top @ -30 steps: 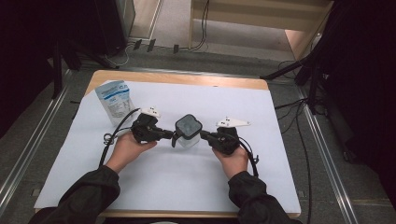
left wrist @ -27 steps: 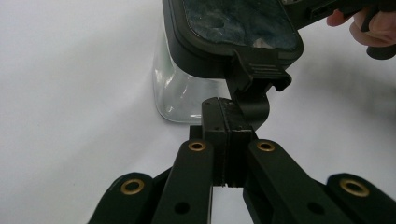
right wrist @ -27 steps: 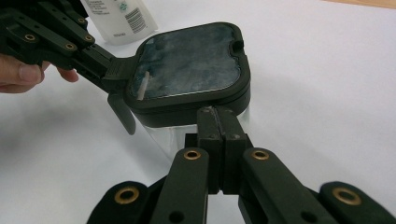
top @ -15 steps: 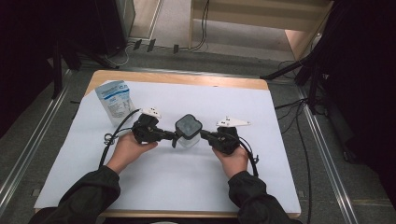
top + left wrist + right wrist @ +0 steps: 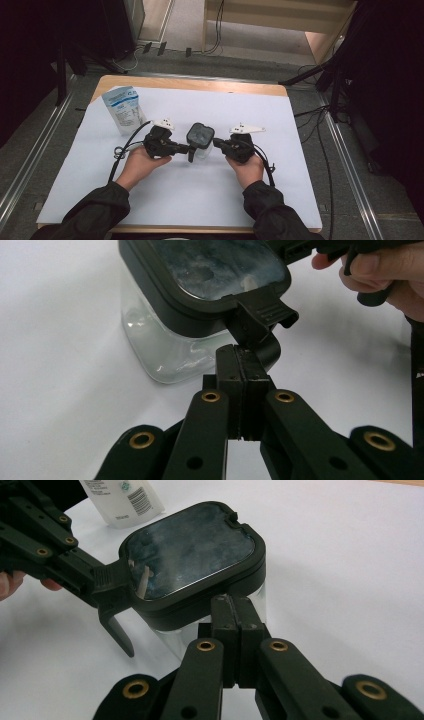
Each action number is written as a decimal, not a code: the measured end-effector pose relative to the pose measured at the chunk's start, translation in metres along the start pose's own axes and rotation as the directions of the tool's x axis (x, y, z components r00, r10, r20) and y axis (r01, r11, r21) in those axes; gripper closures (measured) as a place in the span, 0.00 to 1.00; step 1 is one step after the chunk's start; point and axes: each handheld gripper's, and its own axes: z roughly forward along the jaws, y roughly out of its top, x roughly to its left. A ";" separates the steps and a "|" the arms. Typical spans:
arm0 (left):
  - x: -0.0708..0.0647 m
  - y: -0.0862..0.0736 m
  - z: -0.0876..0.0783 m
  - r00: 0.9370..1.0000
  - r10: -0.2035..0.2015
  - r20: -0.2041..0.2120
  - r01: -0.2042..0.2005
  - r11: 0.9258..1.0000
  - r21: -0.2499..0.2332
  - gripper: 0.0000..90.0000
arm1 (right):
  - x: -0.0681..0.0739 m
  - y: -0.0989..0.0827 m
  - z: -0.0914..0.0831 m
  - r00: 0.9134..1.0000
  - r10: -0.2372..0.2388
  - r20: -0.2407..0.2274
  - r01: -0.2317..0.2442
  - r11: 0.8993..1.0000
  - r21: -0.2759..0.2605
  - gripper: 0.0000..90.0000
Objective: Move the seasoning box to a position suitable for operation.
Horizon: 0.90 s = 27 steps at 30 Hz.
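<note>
**Two hand-held grippers working the latch of a clear lidded container**

A person is sitting at a table covered with a white sheet (image 5: pixel 200 200), holding a black two-jaw gripper in each hand. A small square container of clear plastic with a dark clip-on lid (image 5: pixel 200 136) is standing at the centre of the sheet, between the two tools.

The left gripper (image 5: pixel 184 148) is coming in from nine o'clock. In the left gripper view its jaws are standing pressed together, tips touching the container's black hinged latch (image 5: pixel 260 320), which is hanging open from the lid's edge. Whether the latch is pinched between the tips I cannot tell.

The right gripper (image 5: pixel 218 142) is coming in from three o'clock. In the right gripper view its jaws are together too, tips pushing against the lid's rim and steadying the container rather than gripping it.

A white and blue standing pouch (image 5: pixel 122 108) is resting at ten o'clock from the container, well apart from it.

The container is looking light and rigid, with smooth clear walls that are likely slippery, so it may slide or tip under a one-sided push. The lid's rim and the latch tab are seeming the best places to take hold. The tab is thin and could bend or snap if forced.
</note>
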 end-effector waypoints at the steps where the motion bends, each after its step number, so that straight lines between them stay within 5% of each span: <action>1: -0.001 0.000 0.000 1.000 0.003 0.000 -0.003 1.000 0.000 1.00 | 0.000 0.001 0.001 1.000 0.003 0.001 -0.003 1.000 0.002 1.00; 8: -0.010 0.003 0.003 0.999 0.038 -0.031 -0.037 0.999 0.015 1.00 | -0.004 0.006 0.009 1.000 0.022 -0.003 -0.022 1.000 0.004 1.00; 22: -0.013 0.009 0.017 0.999 0.037 -0.017 -0.036 0.999 0.040 1.00 | -0.008 0.014 0.025 1.000 0.031 -0.002 -0.031 0.999 0.007 1.00; 27: -0.007 0.010 0.005 0.999 0.031 -0.027 -0.030 0.999 0.032 1.00 | -0.006 0.014 0.020 1.000 0.022 -0.003 -0.022 1.000 -0.001 1.00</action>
